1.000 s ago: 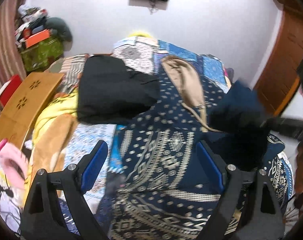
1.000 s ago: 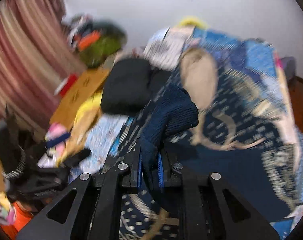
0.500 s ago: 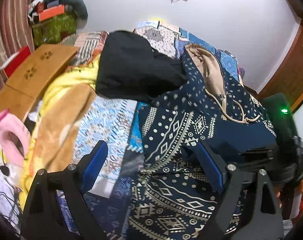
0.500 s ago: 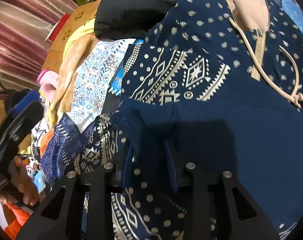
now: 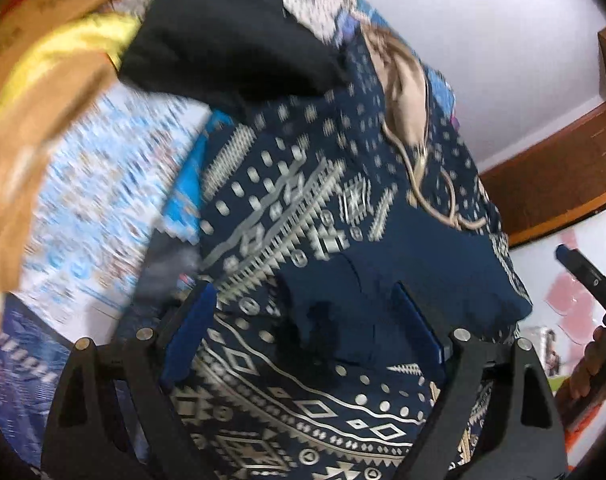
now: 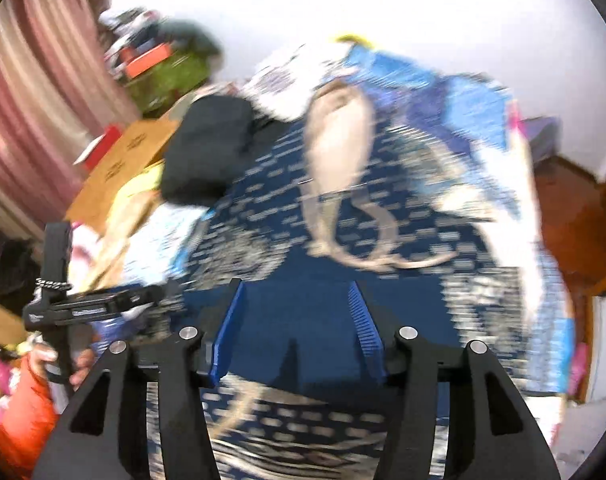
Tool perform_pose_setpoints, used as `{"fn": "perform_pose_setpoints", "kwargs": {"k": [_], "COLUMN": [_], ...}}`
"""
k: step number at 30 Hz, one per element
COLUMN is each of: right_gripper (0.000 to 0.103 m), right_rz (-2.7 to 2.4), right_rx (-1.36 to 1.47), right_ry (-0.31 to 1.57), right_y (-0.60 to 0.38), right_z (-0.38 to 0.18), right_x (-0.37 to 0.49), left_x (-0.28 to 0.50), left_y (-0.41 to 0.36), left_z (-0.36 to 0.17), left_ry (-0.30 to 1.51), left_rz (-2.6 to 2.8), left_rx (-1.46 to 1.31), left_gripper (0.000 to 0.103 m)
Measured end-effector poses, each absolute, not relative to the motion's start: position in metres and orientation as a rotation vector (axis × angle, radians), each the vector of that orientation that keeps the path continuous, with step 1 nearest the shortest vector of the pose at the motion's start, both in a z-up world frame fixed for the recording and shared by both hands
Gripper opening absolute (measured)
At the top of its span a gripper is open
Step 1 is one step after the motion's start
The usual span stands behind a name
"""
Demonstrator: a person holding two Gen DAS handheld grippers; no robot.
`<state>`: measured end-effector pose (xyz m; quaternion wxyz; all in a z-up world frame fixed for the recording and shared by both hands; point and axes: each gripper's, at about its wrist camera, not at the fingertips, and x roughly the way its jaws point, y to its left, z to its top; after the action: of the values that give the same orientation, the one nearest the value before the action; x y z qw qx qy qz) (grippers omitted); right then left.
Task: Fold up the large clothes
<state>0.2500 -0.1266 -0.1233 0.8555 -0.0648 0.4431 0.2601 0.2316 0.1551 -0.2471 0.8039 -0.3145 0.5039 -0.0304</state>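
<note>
The navy blue garment with cream geometric print [image 5: 303, 216] lies spread over the bed, filling the centre and lower part of both views, a plain-blue folded flap at lower centre. The step in hand looks like the pause between folds: the left claw [image 5: 303, 332] and right claw [image 6: 295, 332] both stand wide apart, gripping nothing, above the cloth. Next, a fresh edge probably has to be pinched for another fold. Half a second ago the right claw was clamped on a bunch of the fabric; now it has let go.
</note>
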Motion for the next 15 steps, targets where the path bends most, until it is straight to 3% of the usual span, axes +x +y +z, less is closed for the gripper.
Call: {"fn": "perform_pose_setpoints", "kwargs": {"k": [4,7,10,12,15], "right_gripper": [0.050,0.050,0.050,0.050,0.050], "right_rz": [0.407,0.322,0.249,0.208,0.173], "right_rx": [-0.136,-0.080,-0.009,0.020,0.038], "right_ry": [0.899,0.915,0.940,0.954,0.967], "right_y": [-0.178,-0.215,-0.251,-0.268,-0.283], "right_z": [-0.125,-0.131,-0.139,-0.147,-0.152], "right_x": [0.250,0.248,0.246,0.246,0.247], "left_x": [0.238,0.244,0.247,0.250,0.255], "left_y": [0.139,0.125,0.114,0.103,0.090], "left_z": [-0.274,-0.296,-0.300,-0.290,-0.269], "left_ry": [1.159,1.225,1.221,1.193,1.134], "left_rz": [-0.116,-0.165,-0.183,-0.198,-0.164], "left_rx": [-0.693,-0.725,-0.706,-0.628,-0.488], "left_gripper": [0.086,0.073,0.057,0.035,0.020]}}
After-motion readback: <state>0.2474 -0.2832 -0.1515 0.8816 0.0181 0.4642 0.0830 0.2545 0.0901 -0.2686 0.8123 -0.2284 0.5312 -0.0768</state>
